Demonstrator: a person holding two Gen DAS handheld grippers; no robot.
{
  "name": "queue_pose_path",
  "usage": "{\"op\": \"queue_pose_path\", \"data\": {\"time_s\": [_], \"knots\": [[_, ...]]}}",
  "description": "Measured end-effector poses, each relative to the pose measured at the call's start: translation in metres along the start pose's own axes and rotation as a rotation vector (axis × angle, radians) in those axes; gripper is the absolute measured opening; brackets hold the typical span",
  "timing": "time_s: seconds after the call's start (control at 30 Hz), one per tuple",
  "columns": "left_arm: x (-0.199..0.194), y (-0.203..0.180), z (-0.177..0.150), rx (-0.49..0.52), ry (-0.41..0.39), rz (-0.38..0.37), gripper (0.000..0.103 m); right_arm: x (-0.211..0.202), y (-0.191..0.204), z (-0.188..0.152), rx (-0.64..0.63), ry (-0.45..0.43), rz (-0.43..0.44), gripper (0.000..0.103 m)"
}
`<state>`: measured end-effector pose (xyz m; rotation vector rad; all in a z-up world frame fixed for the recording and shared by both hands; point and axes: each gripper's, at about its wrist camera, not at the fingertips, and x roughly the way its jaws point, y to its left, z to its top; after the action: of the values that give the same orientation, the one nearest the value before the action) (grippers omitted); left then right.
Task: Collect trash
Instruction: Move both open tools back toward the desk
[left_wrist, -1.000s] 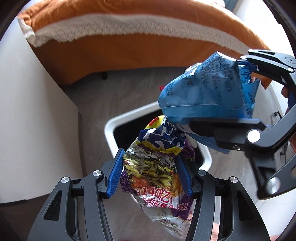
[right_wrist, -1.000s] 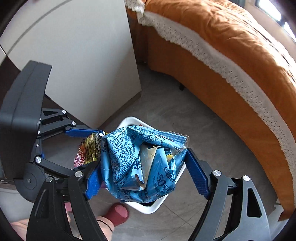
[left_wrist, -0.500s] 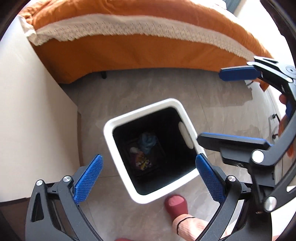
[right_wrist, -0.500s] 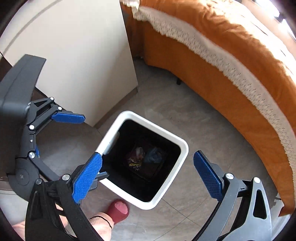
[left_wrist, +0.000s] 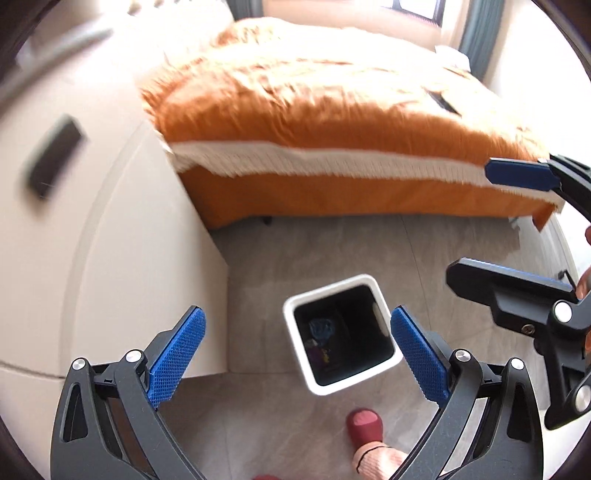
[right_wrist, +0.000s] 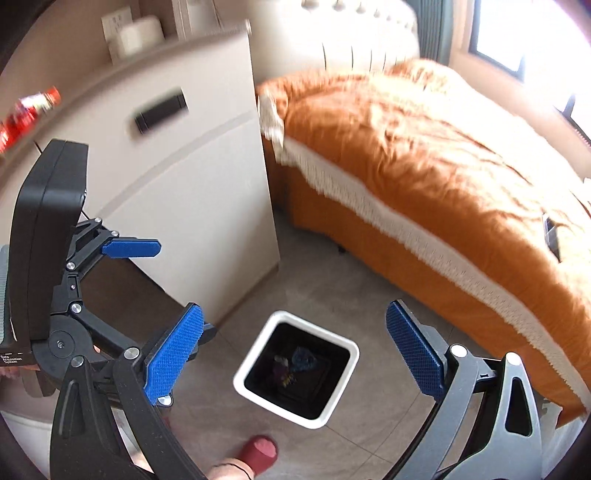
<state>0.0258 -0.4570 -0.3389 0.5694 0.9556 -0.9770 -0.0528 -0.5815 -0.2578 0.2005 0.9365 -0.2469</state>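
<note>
A white square trash bin stands on the grey floor far below both grippers. At its dark bottom lie a crumpled blue wrapper and a purple-yellow snack wrapper. My left gripper hangs high over the bin, open, with nothing between its blue pads. My right gripper is also open and empty, high above the bin. Each shows in the other's view: the right gripper at the right edge, the left gripper at the left.
An orange-covered bed with a white fringe fills the far side. A white bedside cabinet stands left of the bin, with a red packet on top. A person's foot in a red slipper is near the bin.
A second ago each gripper held a wrapper over the bin. Both jaws spread wide, the wrappers fell into the bin, and both grippers have since risen well above it.
</note>
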Motion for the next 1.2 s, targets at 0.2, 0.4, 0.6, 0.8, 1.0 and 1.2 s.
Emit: {"op": "queue_pose_path", "data": {"time_s": [0.2,0.4,0.6,0.8,1.0,1.2], "knots": [[-0.094,0.035,0.005,-0.087,-0.08,0.036,0.098,-0.069,0.036,0.035,-0.008,-0.111,0.0,0.099],[-0.173,0.065,-0.007,-0.155,-0.15,0.097,0.098,-0.119,0.082,0.062,-0.035,-0.199,0.03,0.099],[-0.236,0.097,-0.027,-0.228,-0.212,0.157,0.098,-0.152,0.13,0.087,-0.08,-0.258,0.087,0.099],[-0.29,0.142,-0.051,-0.32,-0.262,0.256,0.098,-0.17,0.184,0.115,-0.141,-0.317,0.164,0.099],[-0.335,0.187,-0.083,-0.396,-0.286,0.388,0.098,-0.178,0.241,0.137,-0.212,-0.367,0.243,0.099],[-0.367,0.233,-0.124,-0.477,-0.287,0.506,0.098,-0.178,0.303,0.154,-0.294,-0.386,0.326,0.099]]}}
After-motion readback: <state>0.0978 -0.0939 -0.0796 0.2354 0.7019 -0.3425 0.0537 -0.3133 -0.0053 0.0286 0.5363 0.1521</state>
